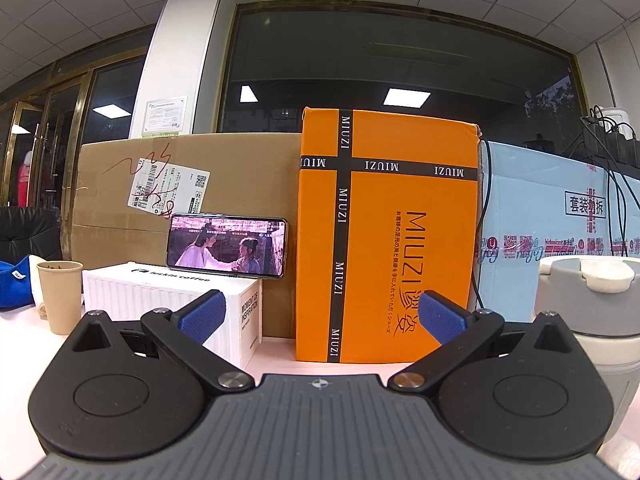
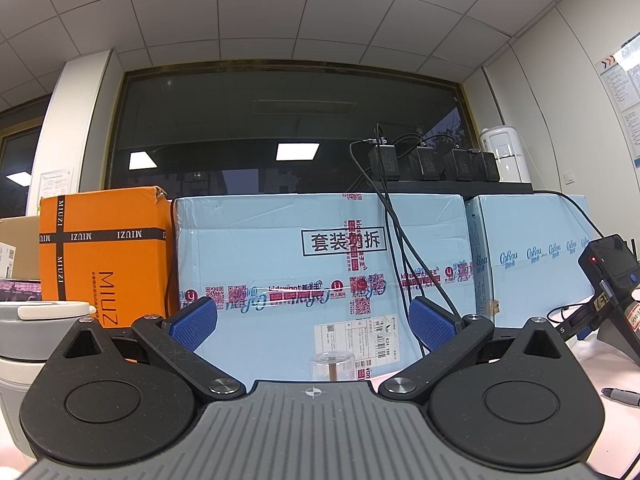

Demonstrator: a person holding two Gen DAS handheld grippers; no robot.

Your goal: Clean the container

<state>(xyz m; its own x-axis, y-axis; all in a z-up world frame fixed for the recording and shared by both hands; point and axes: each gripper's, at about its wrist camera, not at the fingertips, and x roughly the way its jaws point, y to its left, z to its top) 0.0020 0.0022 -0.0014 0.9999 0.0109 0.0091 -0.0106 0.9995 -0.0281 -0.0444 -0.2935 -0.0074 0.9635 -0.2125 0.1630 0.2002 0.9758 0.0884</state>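
A grey and white lidded container [image 1: 588,320] stands on the table at the right edge of the left wrist view; the same container [image 2: 28,344] shows at the left edge of the right wrist view. My left gripper [image 1: 320,314] is open with nothing between its blue pads, to the left of the container. My right gripper [image 2: 314,322] is open too, empty, to the right of the container. A small clear glass holder [image 2: 333,366] with a brown stick inside stands just ahead of the right gripper's base.
An orange MIUZI box [image 1: 388,232], a brown carton [image 1: 192,184] and light blue boxes [image 2: 320,264] line the back. A phone [image 1: 228,246] rests on a white box [image 1: 172,304] beside a paper cup [image 1: 60,296]. Chargers with cables [image 2: 432,164], a black device [image 2: 612,272] and a pen [image 2: 622,396] sit right.
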